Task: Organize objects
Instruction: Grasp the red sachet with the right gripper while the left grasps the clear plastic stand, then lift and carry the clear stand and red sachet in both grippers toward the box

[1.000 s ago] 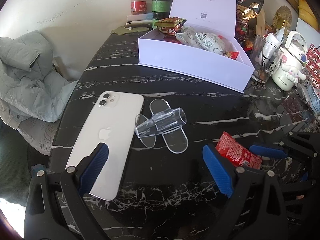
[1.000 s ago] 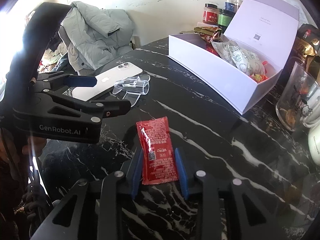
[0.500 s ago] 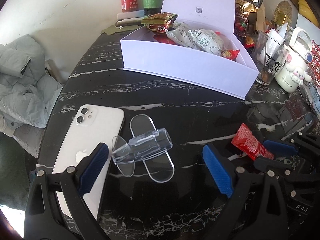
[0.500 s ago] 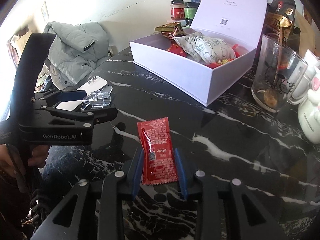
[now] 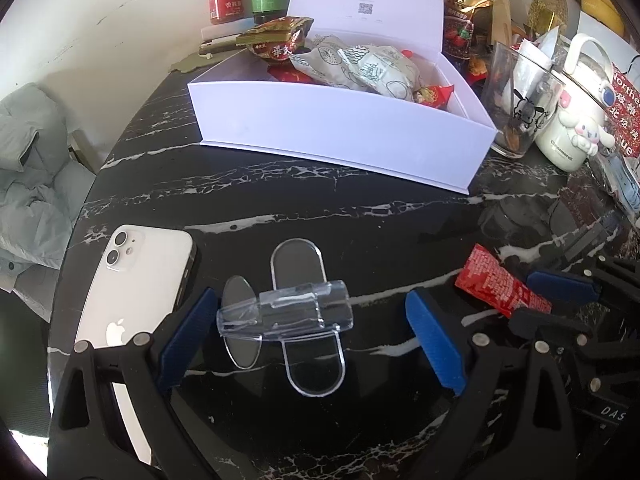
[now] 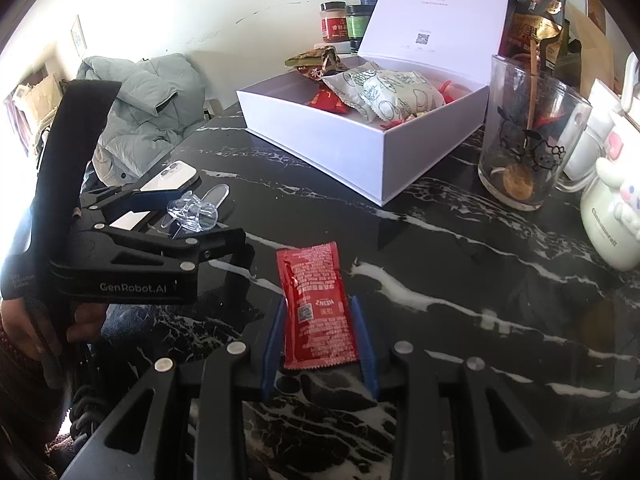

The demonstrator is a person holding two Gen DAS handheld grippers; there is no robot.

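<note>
While the right gripper (image 6: 319,344) brackets the red ketchup packet (image 6: 316,312) low over the black marble table (image 6: 460,280), its jaws are opening, and a thin gap seems to show along each long edge of the packet, so the pads do not appear to press on it. The packet looks to lie flat on the table, well short of the white box (image 6: 360,148), which stands open with snack bags already inside. The step in hand thus seems to be the pick of this packet, either being let go or re-set. The next move likely calls for a firmer close on the packet, a lift over the box's near wall, and a drop among the bags.

The left gripper (image 5: 312,340) hangs wide apart over the clear plastic stand (image 5: 286,314), holding nothing; one pad sits just beside the stand's end, and the white phone (image 5: 136,280) lies near on that side. A close here would probably catch the stand's tube.

Open tabletop lies between packet and box, so the path is free. The glass mug (image 6: 528,136) and the white cartoon cup (image 6: 612,216) crowd the right side, near the box corner. On the phone's side the table's rounded edge runs close, with a grey jacket (image 5: 32,168) beyond it. The two grippers work close together, so they could knock.
</note>
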